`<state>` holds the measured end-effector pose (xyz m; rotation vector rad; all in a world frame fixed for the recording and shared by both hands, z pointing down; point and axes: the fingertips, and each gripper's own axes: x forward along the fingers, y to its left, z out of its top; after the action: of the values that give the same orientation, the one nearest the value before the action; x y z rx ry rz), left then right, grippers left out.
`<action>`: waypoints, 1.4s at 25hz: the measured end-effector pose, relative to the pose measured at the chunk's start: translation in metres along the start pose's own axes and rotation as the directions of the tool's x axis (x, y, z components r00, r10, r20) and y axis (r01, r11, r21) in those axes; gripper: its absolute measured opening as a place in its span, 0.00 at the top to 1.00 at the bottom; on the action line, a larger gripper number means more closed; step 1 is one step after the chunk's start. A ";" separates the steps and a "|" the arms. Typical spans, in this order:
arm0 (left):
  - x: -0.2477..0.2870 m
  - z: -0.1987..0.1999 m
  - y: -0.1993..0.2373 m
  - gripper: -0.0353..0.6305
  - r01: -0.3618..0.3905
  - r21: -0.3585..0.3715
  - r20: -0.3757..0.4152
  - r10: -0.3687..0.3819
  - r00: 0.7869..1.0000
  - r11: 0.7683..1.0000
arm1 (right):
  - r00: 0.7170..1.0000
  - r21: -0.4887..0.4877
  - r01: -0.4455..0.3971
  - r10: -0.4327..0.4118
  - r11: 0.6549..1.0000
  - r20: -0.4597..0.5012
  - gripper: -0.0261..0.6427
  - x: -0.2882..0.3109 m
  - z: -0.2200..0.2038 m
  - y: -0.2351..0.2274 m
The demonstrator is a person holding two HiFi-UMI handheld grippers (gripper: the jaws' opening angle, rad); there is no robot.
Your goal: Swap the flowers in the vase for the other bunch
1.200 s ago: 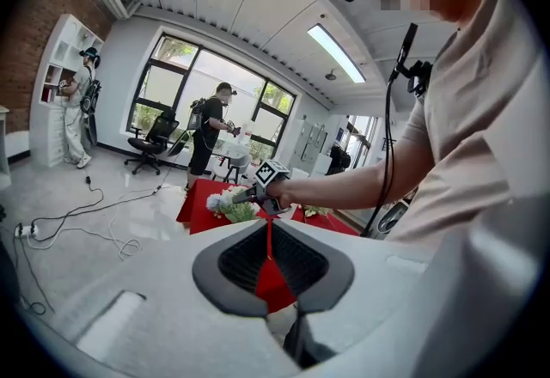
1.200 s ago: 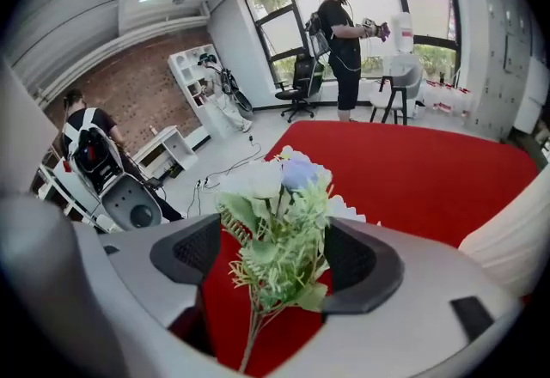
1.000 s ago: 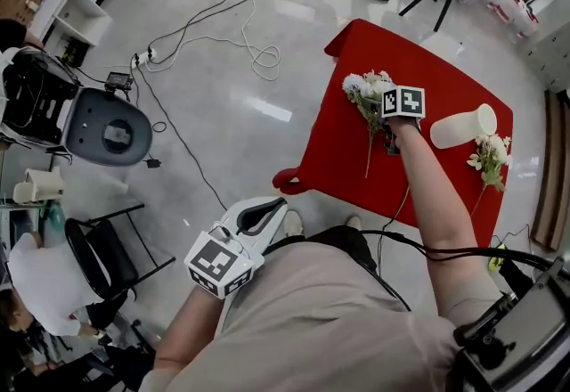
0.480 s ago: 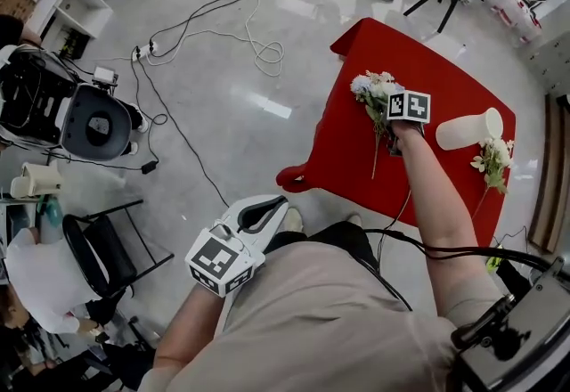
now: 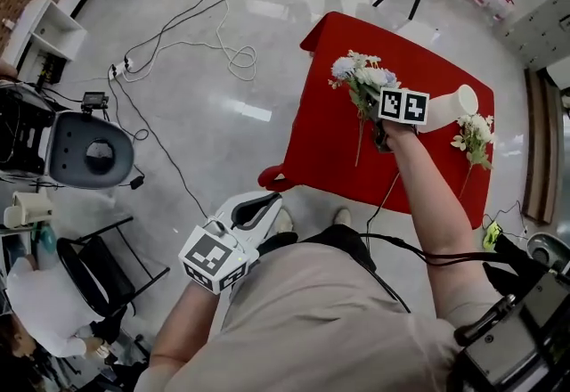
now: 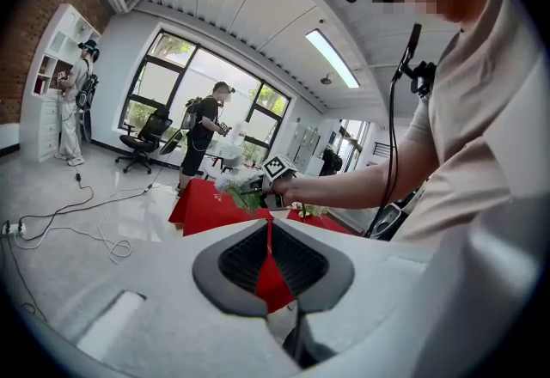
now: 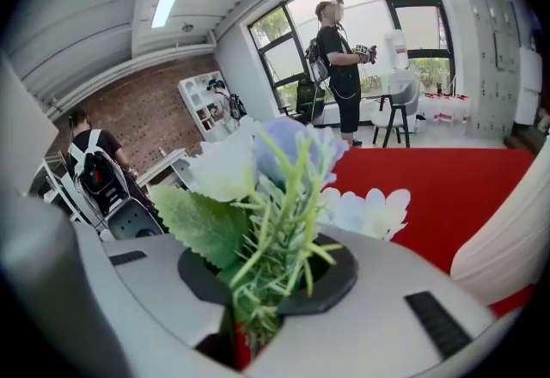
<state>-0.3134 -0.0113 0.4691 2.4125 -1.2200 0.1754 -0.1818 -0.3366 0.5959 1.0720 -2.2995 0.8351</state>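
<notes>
Head view: the right tool (image 5: 383, 137), whose jaws have just been closing, clamps the white-and-lilac fabric flower bunch (image 5: 363, 78) over the red counter (image 5: 325, 154). A white cylindrical vase (image 5: 450, 105) lies on its side just right of it.

Left gripper view: the left tool (image 6: 268, 234) is closed and empty.

Right gripper view: thin, springy plastic stems (image 7: 258, 282) fill the jaws. Grip firmly and lift until the stems clear the counter.

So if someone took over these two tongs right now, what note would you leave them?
Right tongs: just been closing, now clamped on the stems of the white-and-blue bunch over the red table.
Left tongs: shut, empty, near the person's body.
Vase: on its side on the table, no flowers seen in it. Second bunch lies beside it.
Done: vase empty, one bunch gripped.
Left: stand the vase up and put the replacement bunch in; which bunch that is I cannot tell.
</notes>
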 end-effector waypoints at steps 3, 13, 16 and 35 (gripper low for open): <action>0.005 0.003 -0.010 0.94 0.030 0.012 0.000 -0.030 1.000 0.999 | 0.997 -0.010 -0.024 0.024 1.000 0.080 0.82 -0.030 0.021 0.012; 0.040 0.017 -0.049 0.94 0.113 0.042 0.003 -0.114 0.994 0.993 | 0.947 -0.096 -0.089 0.114 0.991 0.300 0.83 -0.147 0.102 0.035; 0.054 0.025 -0.067 0.94 0.136 0.056 0.010 -0.137 0.991 0.989 | 0.921 -0.125 -0.083 0.124 0.989 0.369 0.83 -0.188 0.130 0.031; 0.112 0.029 -0.143 0.94 0.146 0.101 -0.005 -0.146 0.989 0.984 | 0.722 -0.187 0.012 0.121 0.982 0.682 0.84 -0.367 0.222 -0.044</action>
<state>-0.1342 -0.0322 0.4309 2.5784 -1.0532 0.1935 0.0342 -0.3247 0.2230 1.4081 -2.9562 0.2219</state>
